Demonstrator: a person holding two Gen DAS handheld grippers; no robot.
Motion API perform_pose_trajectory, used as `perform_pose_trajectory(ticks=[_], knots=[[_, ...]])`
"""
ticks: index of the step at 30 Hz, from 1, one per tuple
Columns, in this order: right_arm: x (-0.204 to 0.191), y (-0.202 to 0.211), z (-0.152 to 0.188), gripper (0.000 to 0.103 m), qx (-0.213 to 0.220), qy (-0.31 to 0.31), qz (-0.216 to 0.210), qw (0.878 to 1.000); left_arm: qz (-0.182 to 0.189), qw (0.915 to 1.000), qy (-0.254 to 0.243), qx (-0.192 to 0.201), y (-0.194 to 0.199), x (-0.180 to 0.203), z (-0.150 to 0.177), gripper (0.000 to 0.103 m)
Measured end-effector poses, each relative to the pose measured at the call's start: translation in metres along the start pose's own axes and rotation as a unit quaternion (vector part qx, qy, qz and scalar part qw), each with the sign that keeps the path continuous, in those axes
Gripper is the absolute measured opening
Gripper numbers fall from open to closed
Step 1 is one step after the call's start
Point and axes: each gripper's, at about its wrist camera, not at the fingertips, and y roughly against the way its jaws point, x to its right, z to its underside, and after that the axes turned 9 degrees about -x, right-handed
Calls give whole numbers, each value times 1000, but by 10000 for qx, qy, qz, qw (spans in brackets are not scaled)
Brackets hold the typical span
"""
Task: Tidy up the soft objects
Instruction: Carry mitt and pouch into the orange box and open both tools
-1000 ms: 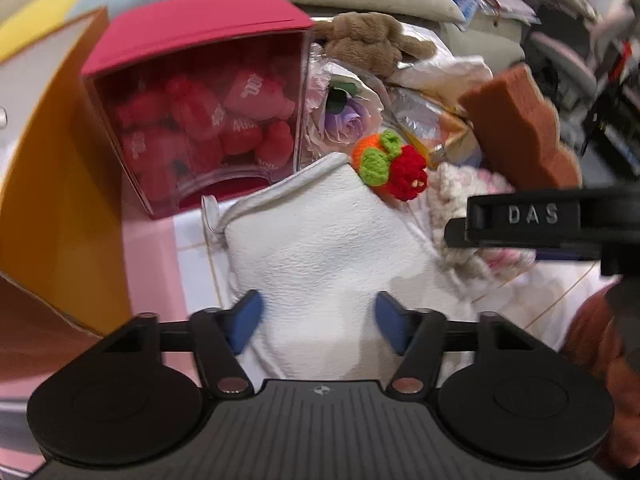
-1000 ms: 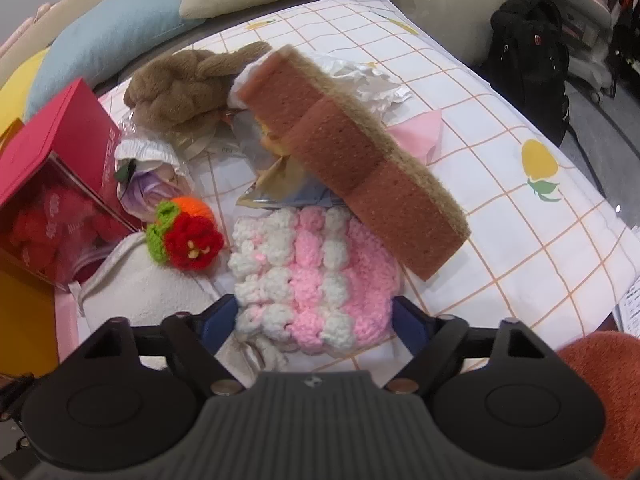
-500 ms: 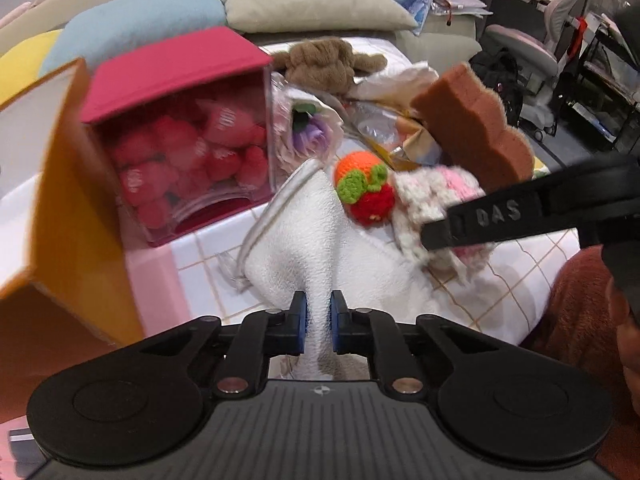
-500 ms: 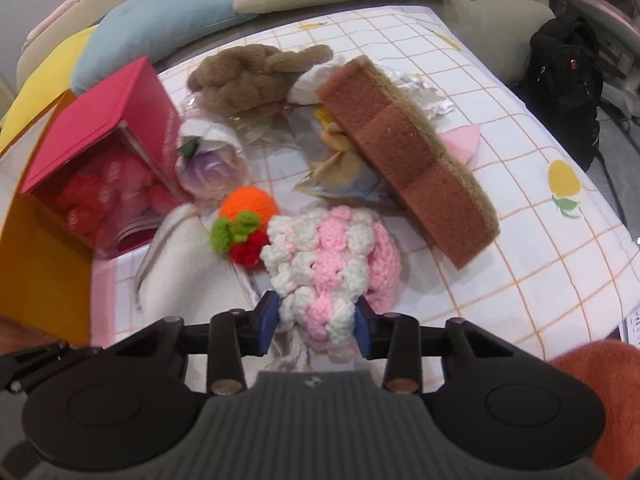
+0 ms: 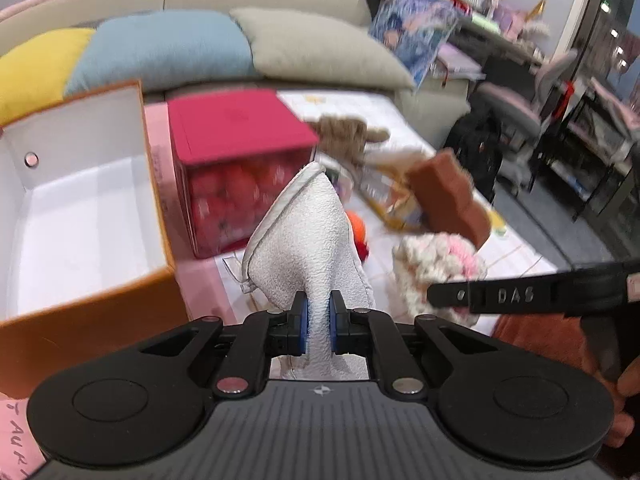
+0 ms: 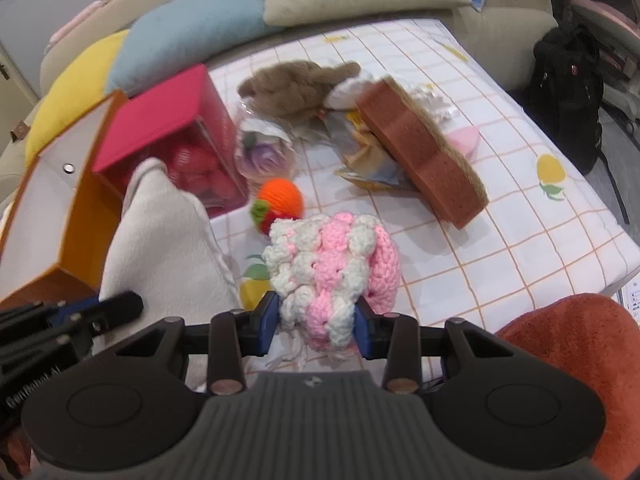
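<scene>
While both loads hang off the checked cloth, the next move should be a carry toward the open orange cardboard box w/ white lining [image 5: 92, 216], kept high enough to clear its rim. Just right of the box, left gripper [image 5: 318, 326] pinches the white textured fabric pouch [image 5: 308, 248]; further right, right gripper [image 6: 316, 322] clamps the pink-and-white crocheted piece [image 6: 332, 264]. A sec ago both lay flat between spread fingers; now both are lifted.

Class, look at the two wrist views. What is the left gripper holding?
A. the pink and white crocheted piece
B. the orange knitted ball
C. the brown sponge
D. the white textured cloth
D: the left gripper is shut on the white textured cloth, which rises bunched from between its blue pads, while the right gripper holds the pink and white crocheted piece.
</scene>
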Motion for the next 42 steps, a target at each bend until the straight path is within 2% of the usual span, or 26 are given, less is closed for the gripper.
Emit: perform_pose_trajectory(ticks=[10,18,22,26,28,30,37,42], knots=[[-45,41,0,39,830,1026,192,9911,-89,9957,297,878,57,-13,-9,11],[-89,52,-12,39,1157,1677,-184,9789,-526,9875,751,1280,95,-49,-15,11],[-126,57,-20,39,1349,2244,-499,9638,-827,9831,991,1298,109,-73,-19,11],[-168,52,-32,39,1389,2916,-810,9429,-1139,9807,1153,1096,110,-97,-28,11],[-190,45,-37,39,1345,3274,-883,9311,-1224,9810,1158,965,106,-110,-32,11],[-208,34,-44,39,1192,3504,-907,9245,-1274,9822,1162,745,98,-123,-38,11],[-244,-23,-70,40,102,3717,-839,9245,-1300,9852,1117,-52,63,-159,-40,11],[-250,-53,-81,41,-324,3791,-640,9226,-1492,9845,717,-577,39,-170,-38,12]])
